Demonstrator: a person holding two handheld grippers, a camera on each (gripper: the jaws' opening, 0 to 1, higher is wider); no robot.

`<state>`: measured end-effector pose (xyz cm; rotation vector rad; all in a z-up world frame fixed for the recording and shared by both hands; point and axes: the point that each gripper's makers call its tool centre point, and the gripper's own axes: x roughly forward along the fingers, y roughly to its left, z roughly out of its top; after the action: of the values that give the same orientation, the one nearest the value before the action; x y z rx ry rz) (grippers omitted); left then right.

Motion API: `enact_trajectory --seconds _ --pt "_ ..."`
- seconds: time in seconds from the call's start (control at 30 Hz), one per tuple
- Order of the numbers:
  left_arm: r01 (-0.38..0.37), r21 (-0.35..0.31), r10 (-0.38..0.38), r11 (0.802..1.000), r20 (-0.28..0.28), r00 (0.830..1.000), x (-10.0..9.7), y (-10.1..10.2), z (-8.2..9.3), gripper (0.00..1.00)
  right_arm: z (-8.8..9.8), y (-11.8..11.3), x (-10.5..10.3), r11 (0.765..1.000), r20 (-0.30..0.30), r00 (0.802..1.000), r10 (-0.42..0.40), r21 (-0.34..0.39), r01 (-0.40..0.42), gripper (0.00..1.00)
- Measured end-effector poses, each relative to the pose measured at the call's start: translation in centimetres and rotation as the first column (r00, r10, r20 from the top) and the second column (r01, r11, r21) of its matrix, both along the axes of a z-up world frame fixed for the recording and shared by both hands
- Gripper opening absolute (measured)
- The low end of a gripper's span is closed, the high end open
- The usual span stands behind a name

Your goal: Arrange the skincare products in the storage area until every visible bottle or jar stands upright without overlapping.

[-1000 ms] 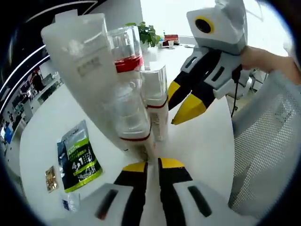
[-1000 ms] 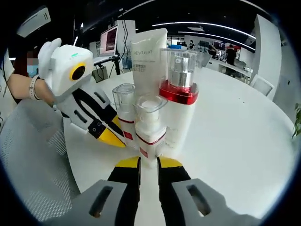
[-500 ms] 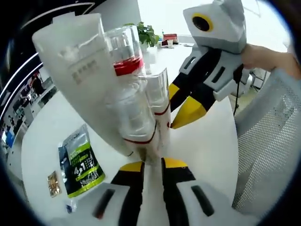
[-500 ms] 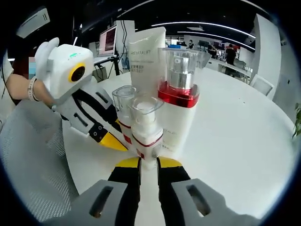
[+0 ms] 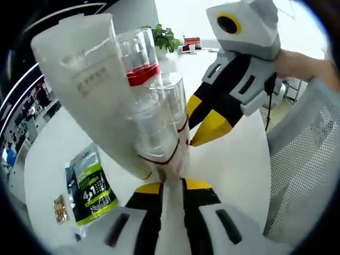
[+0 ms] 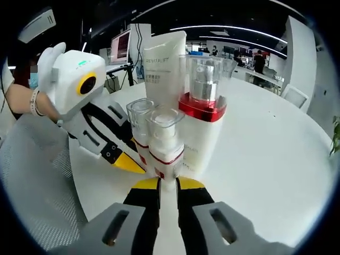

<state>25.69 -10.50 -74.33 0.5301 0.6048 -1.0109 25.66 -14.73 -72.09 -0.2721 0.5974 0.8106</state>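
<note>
A tight cluster stands upright on the white table: a tall white tube, a pump bottle with a red band, and two small clear-capped bottles. My right gripper is shut, tips against the nearer small bottle's base. My left gripper comes in from the left, shut, its yellow tip at the other small bottle's foot. From the opposite side I see the tube, the pump bottle and a small bottle just ahead of the left gripper. The right gripper sits beside the second small bottle.
A green sachet and a small gold packet lie flat on the table left of the cluster. A grey mesh chair stands close at the table's edge. A potted plant is far back. A hand holds the right gripper.
Both grippers have edged in toward the cluster. The nearer small bottle in the right gripper view has shifted slightly left, closer to the other small bottle.
</note>
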Motion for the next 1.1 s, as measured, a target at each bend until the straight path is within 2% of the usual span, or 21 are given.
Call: enact_trajectory --seconds 0.3,0.67,0.9,1.1 --pt "-0.034 -0.014 0.034 0.999 -0.024 0.999 0.0 -0.5 -0.2 0.10 -0.1 -0.5 -0.2 1.000 0.000 1.000 -0.015 -0.001 0.015 0.11" --pt "-0.034 -0.016 0.034 0.999 -0.024 0.999 -0.3 -0.5 0.0 0.10 0.1 -0.6 -0.2 1.000 0.008 1.000 -0.014 -0.010 0.014 0.13" --pt "-0.045 -0.055 0.044 0.997 -0.020 0.999 -0.9 0.3 1.6 0.12 1.5 -1.1 -0.7 1.000 0.032 0.999 -0.029 -0.004 0.029 0.16" --pt "-0.060 -0.078 0.059 0.995 -0.009 0.998 -1.5 1.0 3.1 0.16 2.4 -1.0 -1.2 0.999 0.048 0.999 -0.008 -0.039 0.009 0.22"
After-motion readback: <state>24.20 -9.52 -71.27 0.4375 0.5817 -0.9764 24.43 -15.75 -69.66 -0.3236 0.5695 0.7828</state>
